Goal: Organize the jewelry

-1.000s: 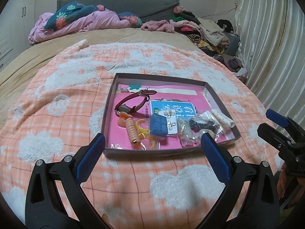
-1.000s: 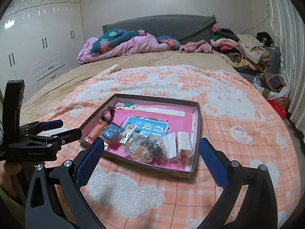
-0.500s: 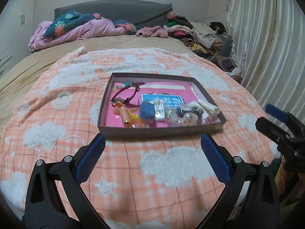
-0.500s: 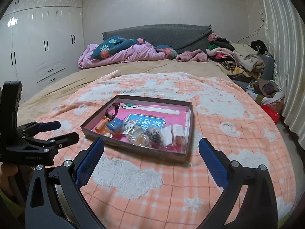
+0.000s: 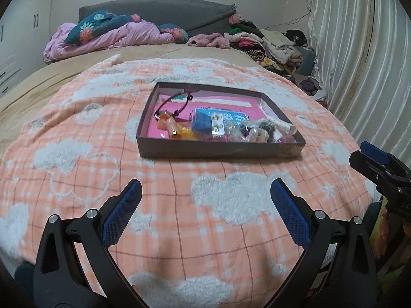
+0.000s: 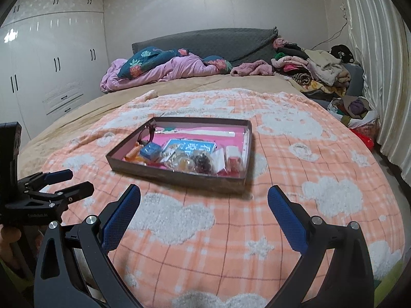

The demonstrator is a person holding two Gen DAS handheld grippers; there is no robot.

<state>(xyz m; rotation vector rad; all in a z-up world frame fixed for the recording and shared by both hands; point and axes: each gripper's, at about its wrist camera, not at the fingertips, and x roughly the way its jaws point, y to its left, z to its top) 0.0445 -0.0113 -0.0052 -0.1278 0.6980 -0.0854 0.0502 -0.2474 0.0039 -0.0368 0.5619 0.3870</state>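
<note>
A shallow brown tray (image 5: 221, 151) with a pink floor lies on the orange cloud blanket; it also shows in the right wrist view (image 6: 179, 177). It holds a dark red strap (image 5: 169, 104), an orange beaded piece (image 5: 171, 125), a small blue box (image 5: 201, 123), a blue card (image 5: 231, 118) and clear bags of jewelry (image 5: 259, 131). My left gripper (image 5: 205, 210) is open and empty, well short of the tray's near wall. My right gripper (image 6: 204, 214) is open and empty, also short of the tray.
The blanket (image 5: 77, 154) covers the near part of a bed. Pink bedding (image 5: 115, 38) and piled clothes (image 5: 269, 43) lie at the head. Curtains (image 5: 359, 64) hang on the right. White wardrobes (image 6: 38, 77) stand on the left.
Both grippers have drawn back and lowered, so the tray looks farther away and is seen at a flatter angle. Both stay open and empty. The tray's contents have not moved.
</note>
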